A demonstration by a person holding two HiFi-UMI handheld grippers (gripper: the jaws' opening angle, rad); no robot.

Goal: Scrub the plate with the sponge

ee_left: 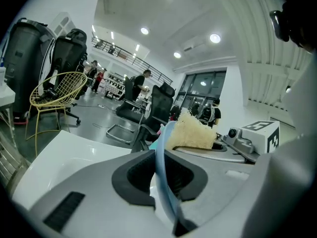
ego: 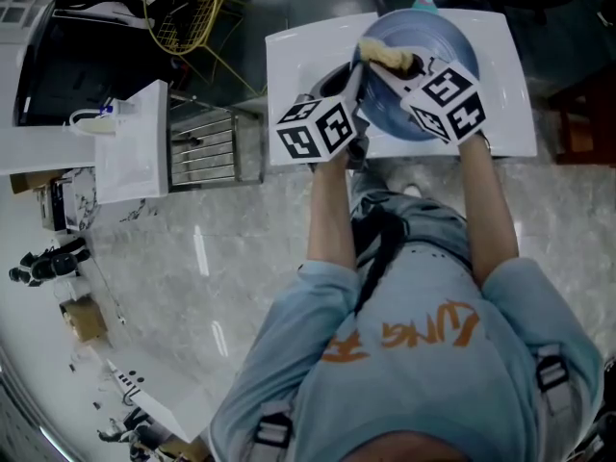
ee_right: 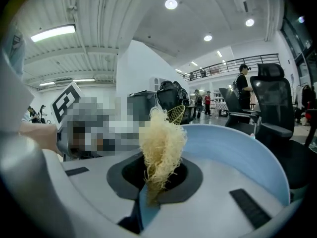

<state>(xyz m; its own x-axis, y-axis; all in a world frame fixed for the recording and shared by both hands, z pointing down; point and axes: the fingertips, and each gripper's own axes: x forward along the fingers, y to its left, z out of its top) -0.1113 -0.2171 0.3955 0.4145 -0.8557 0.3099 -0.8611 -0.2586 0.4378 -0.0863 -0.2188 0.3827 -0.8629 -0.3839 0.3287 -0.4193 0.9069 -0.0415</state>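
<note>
Blue plate (ego: 438, 41) pinched by its near rim in left gripper (ego: 359, 73), jaws nearly shut, steadied over white surface (ego: 289, 65) for scrubbing; right gripper (ego: 408, 65), jaws clamped on straw-coloured sponge (ego: 385, 56), against plate's face.

The white bench (ego: 298, 65) lay bare left of the blue plate (ego: 433, 41) and in a narrower strip along its right edge, so a hand could pass on either side. The plate took up the middle, with the left tongs (ego: 358, 73) clamped on its rim and the right tongs (ego: 406, 64), gripping the sponge (ego: 383, 54), close beside them over its face. Off the bench's left edge stood a metal rack (ego: 202, 147) and a yellow wire chair (ego: 183, 8)
</note>
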